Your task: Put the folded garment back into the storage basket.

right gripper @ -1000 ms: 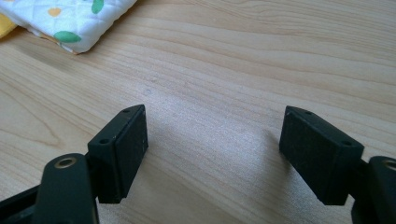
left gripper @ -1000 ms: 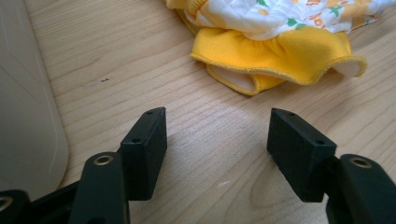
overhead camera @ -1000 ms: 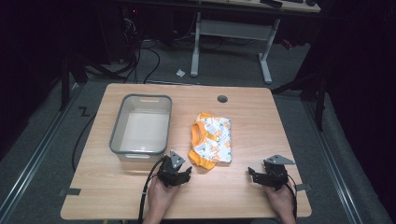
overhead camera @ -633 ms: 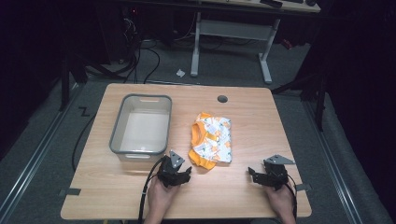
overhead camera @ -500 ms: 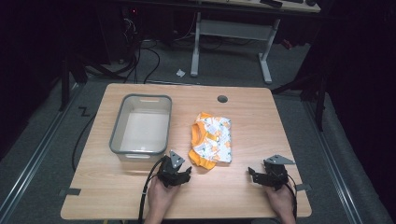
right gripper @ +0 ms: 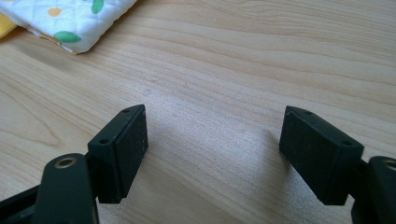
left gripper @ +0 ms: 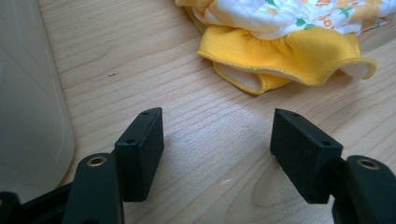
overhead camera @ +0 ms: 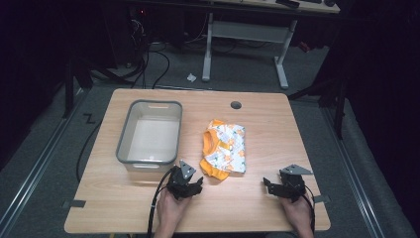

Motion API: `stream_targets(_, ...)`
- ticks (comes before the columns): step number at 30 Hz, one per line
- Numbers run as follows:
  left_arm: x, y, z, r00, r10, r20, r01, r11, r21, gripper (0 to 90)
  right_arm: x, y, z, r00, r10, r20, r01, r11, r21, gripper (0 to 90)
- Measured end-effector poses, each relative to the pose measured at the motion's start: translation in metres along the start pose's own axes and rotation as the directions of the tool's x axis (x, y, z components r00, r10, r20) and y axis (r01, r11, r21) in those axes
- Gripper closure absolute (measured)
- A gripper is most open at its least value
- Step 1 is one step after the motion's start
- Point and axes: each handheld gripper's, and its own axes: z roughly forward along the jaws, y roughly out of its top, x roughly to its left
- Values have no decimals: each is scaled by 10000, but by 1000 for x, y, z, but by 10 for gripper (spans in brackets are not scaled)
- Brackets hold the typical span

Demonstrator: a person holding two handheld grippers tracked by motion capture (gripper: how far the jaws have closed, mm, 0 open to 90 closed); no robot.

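Lying folded near the middle of the wooden surface [overhead camera: 267,129]: a small orange-and-white printed garment [overhead camera: 225,146], just right of a grey plastic bin [overhead camera: 124,134] and apart from it. Beyond both, a round cable hole [overhead camera: 236,105] set into the far part of the surface. Past the far edge, a white-legged desk frame [overhead camera: 245,29], dark cables and a scrap of paper [overhead camera: 191,77] on the floor. Nothing lying between either gripper and the garment, just bare wood.

Held low at the near edge, the left gripper [overhead camera: 194,184] in the left hand [overhead camera: 171,208], released, jaws just eased wider with nothing between them, aimed at the garment's near orange end. Well to its right, the right gripper [overhead camera: 270,187] in the right hand [overhead camera: 297,213], likewise released and empty-handed, jaws turned leftward.

Seen from the high view: the whole layout, bin, garment and both hands. Seen up close from the left gripper view: the left gripper [left gripper: 217,149] over the wood grain, the garment's [left gripper: 289,51] gathered yellow-orange hem with a pale lining inside, and the bin's [left gripper: 28,93] frosted wall at the left edge. Seen from the right gripper view: the right gripper [right gripper: 215,149] above open wood, and a quilted white corner of the garment [right gripper: 70,23] with green and orange prints at top left.

Running near to far across the surface, the garment's long axis, tilted slightly; orange hem at the near-left end, an orange-edged opening facing left at the far end.
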Motion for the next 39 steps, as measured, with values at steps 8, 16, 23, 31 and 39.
stream_targets(8, 0, 0, 0, 10000, -43, -55, 43, 10000, 5, 339, 0, 0, 0, 10000, -5, -1, 5, 10000, 11, 239)
stream_targets(16, -1, 0, 0, 10000, -44, -73, 44, 10000, 37, 331, 0, 0, 0, 10000, -12, -22, 12, 10000, -3, 239)
stream_targets(23, -2, 5, -7, 10000, 23, 40, -22, 9999, -127, 331, 0, 0, 0, 10000, -19, -26, 19, 10000, -2, 239)
stream_targets(31, -10, 17, -16, 9992, 239, 326, -223, 9985, -491, 326, 0, 0, 0, 10000, -14, -30, 14, 10000, -2, 239)
stream_targets(39, -12, 26, -18, 9977, 180, 648, -134, 9974, -710, 325, 0, 0, 0, 10000, -18, -29, 18, 10000, -2, 239)
